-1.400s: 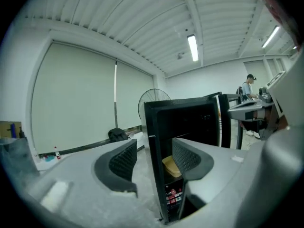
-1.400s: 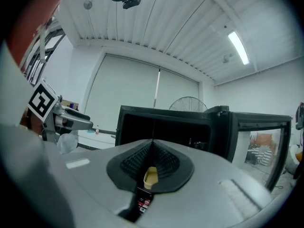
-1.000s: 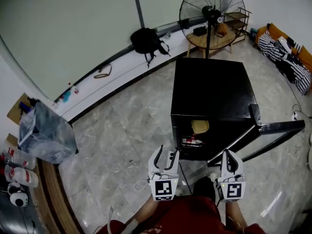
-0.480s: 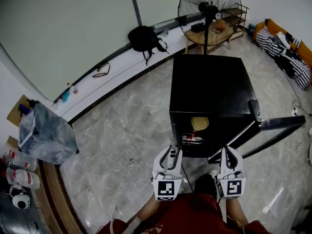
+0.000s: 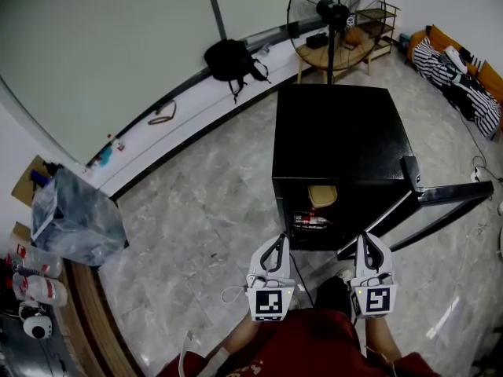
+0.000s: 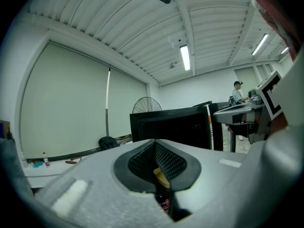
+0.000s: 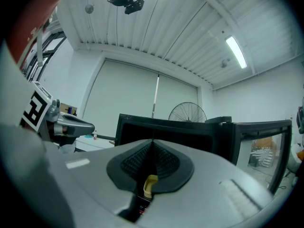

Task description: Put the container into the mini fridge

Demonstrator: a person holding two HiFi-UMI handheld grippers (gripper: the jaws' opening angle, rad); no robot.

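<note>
The black fridge (image 5: 338,140) is standing on the floor with its door (image 5: 448,199) hanging open to the right. The yellow container (image 5: 322,195) is sitting inside the fridge on the top shelf, and some red things (image 5: 308,224) are lying on the shelf below it. The left tongs (image 5: 274,246) and the right tongs (image 5: 368,246) are hanging side by side just in front of the open fridge. Both are pressing shut with nothing in them, and neither is touching the container. A big fan (image 5: 336,14) is standing behind the fridge.
</note>
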